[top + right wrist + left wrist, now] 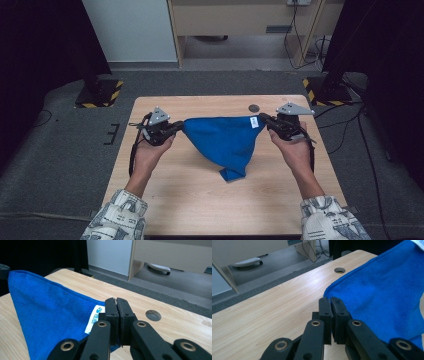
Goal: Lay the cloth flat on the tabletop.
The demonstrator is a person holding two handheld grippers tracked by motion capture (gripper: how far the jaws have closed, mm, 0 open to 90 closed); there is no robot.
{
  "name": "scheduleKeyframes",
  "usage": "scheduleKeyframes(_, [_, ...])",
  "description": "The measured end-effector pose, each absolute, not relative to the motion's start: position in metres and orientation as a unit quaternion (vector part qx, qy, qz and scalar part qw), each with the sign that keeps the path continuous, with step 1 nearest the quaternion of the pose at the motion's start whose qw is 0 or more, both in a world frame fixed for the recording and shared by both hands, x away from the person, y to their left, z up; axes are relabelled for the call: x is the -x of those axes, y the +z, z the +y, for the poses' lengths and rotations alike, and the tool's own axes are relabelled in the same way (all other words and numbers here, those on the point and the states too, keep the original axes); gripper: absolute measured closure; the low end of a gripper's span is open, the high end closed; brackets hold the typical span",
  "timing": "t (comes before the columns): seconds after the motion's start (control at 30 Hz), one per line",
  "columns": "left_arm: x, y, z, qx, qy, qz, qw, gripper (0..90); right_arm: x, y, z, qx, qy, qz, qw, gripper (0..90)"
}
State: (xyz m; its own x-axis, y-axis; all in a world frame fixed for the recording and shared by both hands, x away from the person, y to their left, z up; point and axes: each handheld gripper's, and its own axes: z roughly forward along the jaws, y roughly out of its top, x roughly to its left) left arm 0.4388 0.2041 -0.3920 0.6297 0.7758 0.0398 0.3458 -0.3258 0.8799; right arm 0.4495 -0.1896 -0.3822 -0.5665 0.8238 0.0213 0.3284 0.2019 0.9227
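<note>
Two hand-held tools stretched a blue microfibre cloth [225, 140] above a light wooden bench [190, 200]. A small white label [254, 122] with a blue logo sat at the cloth's corner by the right tool; its writing was too small to read. The left tool [176, 129] was clamped tight on the cloth's left corner, and the right tool [263, 119] was clamped tight on the labelled corner. Between them the cloth hung in a triangle, its lowest point [233, 173] touching the bench. The right gripper view showed the label [94, 319] just beside the closed jaws. Both gripper views showed a round hole [339, 270] in the bench.
</note>
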Motion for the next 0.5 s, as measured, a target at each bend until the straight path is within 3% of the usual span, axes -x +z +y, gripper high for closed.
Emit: scheduleKeyframes(0.5, [-0.426,-0.376,0.205,-0.770,0.250,0.348,0.474,87.1,-0.439,-0.367,-0.189,-0.377,0.507,0.730,0.262,88.5])
